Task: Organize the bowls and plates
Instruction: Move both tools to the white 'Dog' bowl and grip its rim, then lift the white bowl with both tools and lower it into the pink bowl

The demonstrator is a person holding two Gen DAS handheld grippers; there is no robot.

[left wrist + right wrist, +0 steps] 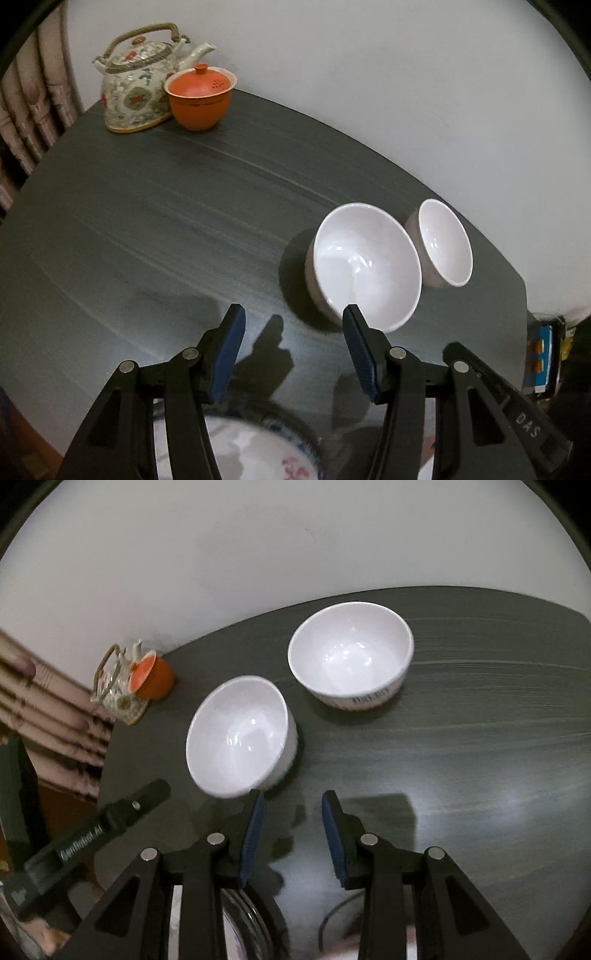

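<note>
Overhead, both grippers look down on a dark grey table (155,206) with a streaked, wood-like grain, set against a plain pale wall (369,74). At the table's far corner a patterned teapot (136,92) with a rope handle stands touching an orange lidded cup (199,98), and folded pinkish fabric (29,110) shows beyond that edge. Two white bowls sit upright, just beside each other: the near bowl (365,266) and the far bowl (443,243), which carries dark lettering on its outer wall. A patterned plate (258,450) lies blurred under the left gripper. The left gripper (293,350) has its blue pads spread with nothing between them, above bare table beside the near bowl. The right gripper (291,834) has its fingers parted more narrowly, also gripping nothing, close to the same bowl.
</note>
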